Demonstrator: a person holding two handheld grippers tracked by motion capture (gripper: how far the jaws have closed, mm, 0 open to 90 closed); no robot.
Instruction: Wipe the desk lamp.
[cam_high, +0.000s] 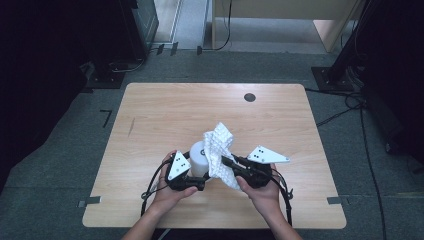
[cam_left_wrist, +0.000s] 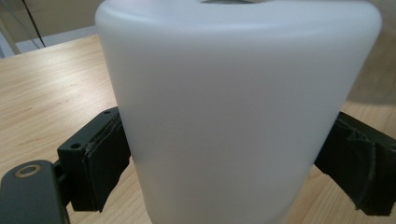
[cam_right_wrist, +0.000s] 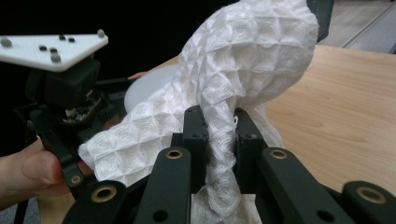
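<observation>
cloth (cam_right_wrist: 243, 60) – white, quilted diamond pattern | cup (cam_left_wrist: 233, 116) – frosted white | table (cam_high: 165, 115) – light wood grain

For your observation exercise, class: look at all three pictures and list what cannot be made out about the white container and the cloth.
- White container, left gripper view: top opening and base cut off by the picture's edges.
- Container's inside, high view: white waffle cloth covers part of its top; contents cannot be told.
- Cloth's lower end, right gripper view: hidden behind the right tongs, shut on it.
- Dark round mark on the table, high view: too small to identify.
</observation>
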